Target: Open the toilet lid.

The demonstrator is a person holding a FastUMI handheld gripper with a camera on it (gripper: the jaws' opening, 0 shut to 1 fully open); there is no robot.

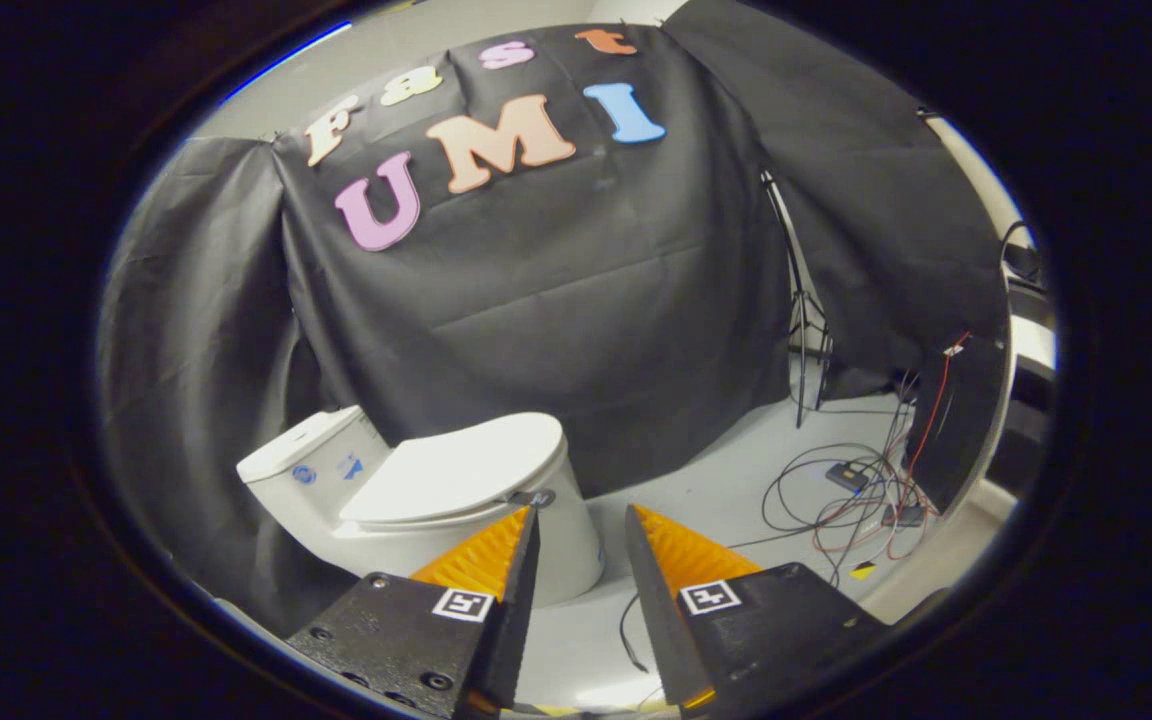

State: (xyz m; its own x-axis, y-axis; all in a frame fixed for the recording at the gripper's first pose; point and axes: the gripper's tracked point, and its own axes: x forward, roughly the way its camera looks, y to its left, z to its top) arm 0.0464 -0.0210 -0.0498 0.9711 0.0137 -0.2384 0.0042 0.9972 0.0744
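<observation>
Our jaws stand apart, holding nothing. The toilet lid [456, 465] lies closed just beyond the left finger [496, 560]. We risk slipping off its smooth rim when lifting.

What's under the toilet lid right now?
Can't tell: the toilet lid lies shut flat over the bowl, covering the seat and inside. The gripper is open, fingers apart, one tip near the lid's front edge.

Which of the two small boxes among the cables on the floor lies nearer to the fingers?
The dark box beside the red wires; the other box lies farther beyond the open fingers.
</observation>
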